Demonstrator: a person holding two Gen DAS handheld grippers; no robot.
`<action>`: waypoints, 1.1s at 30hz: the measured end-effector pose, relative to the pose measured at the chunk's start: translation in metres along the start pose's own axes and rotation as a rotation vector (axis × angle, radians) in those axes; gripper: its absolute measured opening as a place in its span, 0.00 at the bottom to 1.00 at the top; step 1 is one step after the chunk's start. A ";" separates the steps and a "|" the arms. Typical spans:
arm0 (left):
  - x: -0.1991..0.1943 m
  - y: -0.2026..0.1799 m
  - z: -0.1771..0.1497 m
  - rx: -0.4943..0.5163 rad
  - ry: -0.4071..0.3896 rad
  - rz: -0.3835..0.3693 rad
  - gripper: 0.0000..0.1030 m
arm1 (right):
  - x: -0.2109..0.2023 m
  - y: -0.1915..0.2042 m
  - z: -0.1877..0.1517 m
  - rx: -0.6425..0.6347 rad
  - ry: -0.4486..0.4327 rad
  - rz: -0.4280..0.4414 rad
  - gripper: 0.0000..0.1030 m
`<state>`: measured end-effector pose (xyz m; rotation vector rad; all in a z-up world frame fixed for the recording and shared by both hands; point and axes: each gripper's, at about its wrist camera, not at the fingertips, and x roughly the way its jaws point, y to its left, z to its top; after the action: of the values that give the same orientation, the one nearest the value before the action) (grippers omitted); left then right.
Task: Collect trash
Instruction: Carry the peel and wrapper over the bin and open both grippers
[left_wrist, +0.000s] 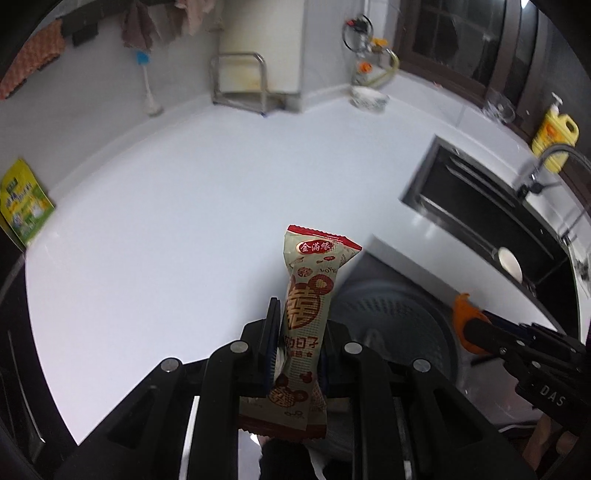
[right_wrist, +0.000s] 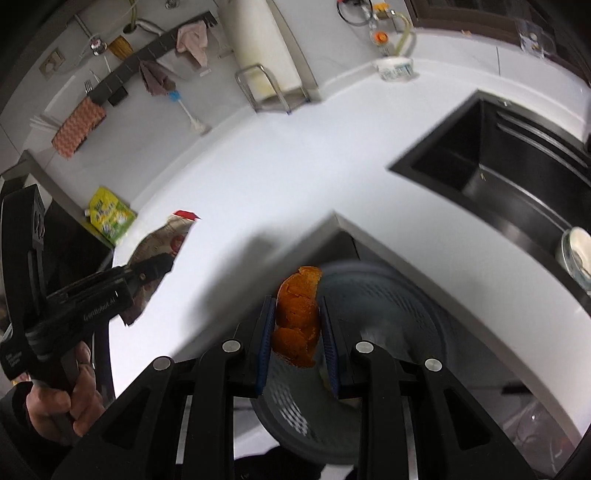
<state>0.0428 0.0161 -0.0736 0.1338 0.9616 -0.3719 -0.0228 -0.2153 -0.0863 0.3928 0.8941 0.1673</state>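
Note:
My left gripper is shut on a red and beige snack wrapper, held upright above the counter edge beside the grey perforated trash bin. My right gripper is shut on a piece of orange peel, held over the bin. The right gripper with the peel shows at the right of the left wrist view. The left gripper with the wrapper shows at the left of the right wrist view.
White L-shaped counter with a yellow-green pouch at its left edge. Dark sink with a faucet at right. A bowl, a metal rack, a brush and a yellow bottle stand along the back.

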 end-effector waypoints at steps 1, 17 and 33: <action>0.004 -0.010 -0.009 0.016 -0.011 -0.004 0.17 | 0.001 -0.004 -0.004 0.000 0.015 -0.004 0.23; 0.036 -0.053 -0.050 -0.027 0.099 0.014 0.21 | 0.026 -0.045 -0.028 -0.021 0.116 -0.003 0.25; 0.019 -0.051 -0.051 -0.105 0.058 0.062 0.68 | 0.016 -0.054 -0.022 0.007 0.119 0.012 0.47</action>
<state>-0.0052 -0.0223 -0.1155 0.0792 1.0293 -0.2611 -0.0314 -0.2545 -0.1316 0.3976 1.0101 0.2001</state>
